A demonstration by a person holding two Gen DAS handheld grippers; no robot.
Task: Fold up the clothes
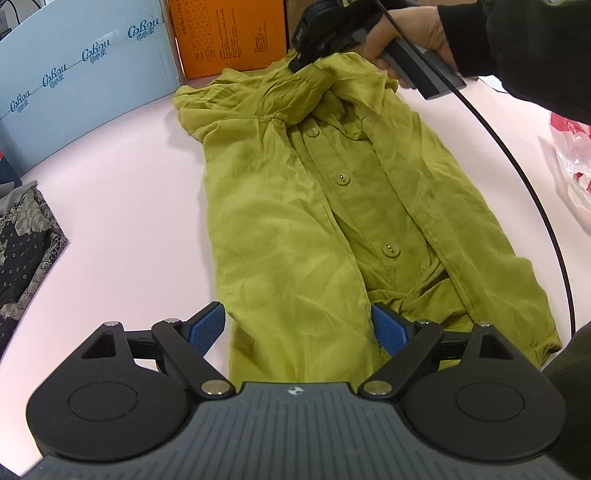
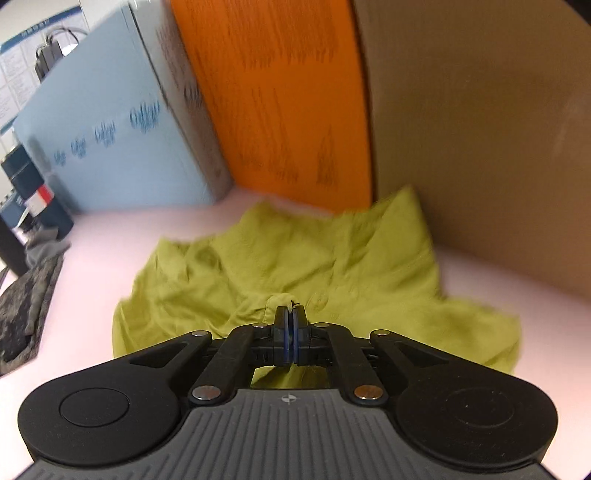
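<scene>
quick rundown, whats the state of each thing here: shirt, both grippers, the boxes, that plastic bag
green shirt: spread on the pink table, front up, sides folded inward, buttoned, collar end lifted
right gripper: shut on the shirt's collar
left gripper: open, fingers either side of the hem
orange box: upright, behind the shirt
blue box: upright, beside the orange box
plastic bag: crumpled, at the table edge

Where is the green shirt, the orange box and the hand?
green shirt [image 1: 280,229], left wrist view, front panel.
orange box [image 1: 229,33], left wrist view, printed face.
hand [image 1: 410,33], left wrist view, back of hand.
</scene>
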